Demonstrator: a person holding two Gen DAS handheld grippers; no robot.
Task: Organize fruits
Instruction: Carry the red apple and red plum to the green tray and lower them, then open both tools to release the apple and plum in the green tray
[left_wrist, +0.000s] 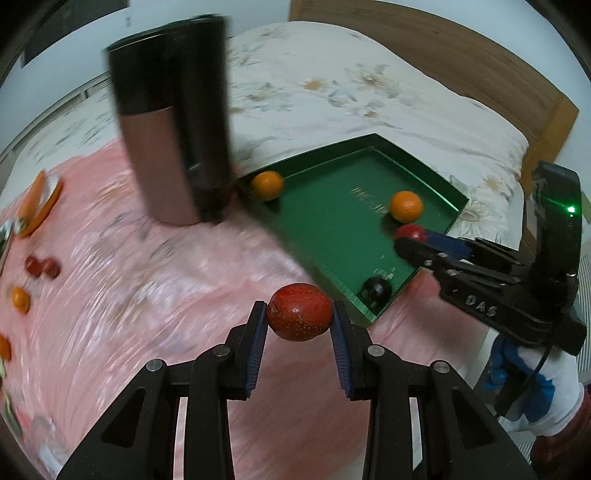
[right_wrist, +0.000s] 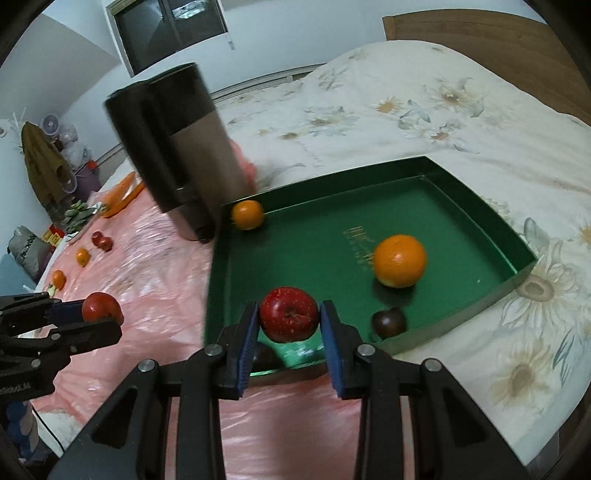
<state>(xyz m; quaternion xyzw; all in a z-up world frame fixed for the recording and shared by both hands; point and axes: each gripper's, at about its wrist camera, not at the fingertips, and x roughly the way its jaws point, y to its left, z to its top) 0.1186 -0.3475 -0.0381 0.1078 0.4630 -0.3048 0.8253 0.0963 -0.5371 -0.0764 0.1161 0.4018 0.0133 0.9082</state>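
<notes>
My left gripper (left_wrist: 299, 314) is shut on a red apple (left_wrist: 299, 312), held above the pink sheet near the corner of the green tray (left_wrist: 332, 236). My right gripper (right_wrist: 289, 317) is shut on another red apple (right_wrist: 289, 314), held over the near edge of the green tray (right_wrist: 480, 206). The tray holds two oranges (right_wrist: 399, 260) (right_wrist: 247, 214) and a dark plum (right_wrist: 388, 323). Another dark fruit (right_wrist: 264, 356) shows under my right fingers. In the left wrist view the right gripper (left_wrist: 406, 236) shows at the right with its apple (left_wrist: 410, 232).
A tall black and copper tumbler (left_wrist: 173, 122) stands on the pink sheet beside the tray's far left corner. Loose oranges (right_wrist: 82, 256), small red fruits (right_wrist: 101, 240) and a carrot (right_wrist: 122, 194) lie at the far left. The flowered bedspread (right_wrist: 443, 118) and wooden headboard lie beyond.
</notes>
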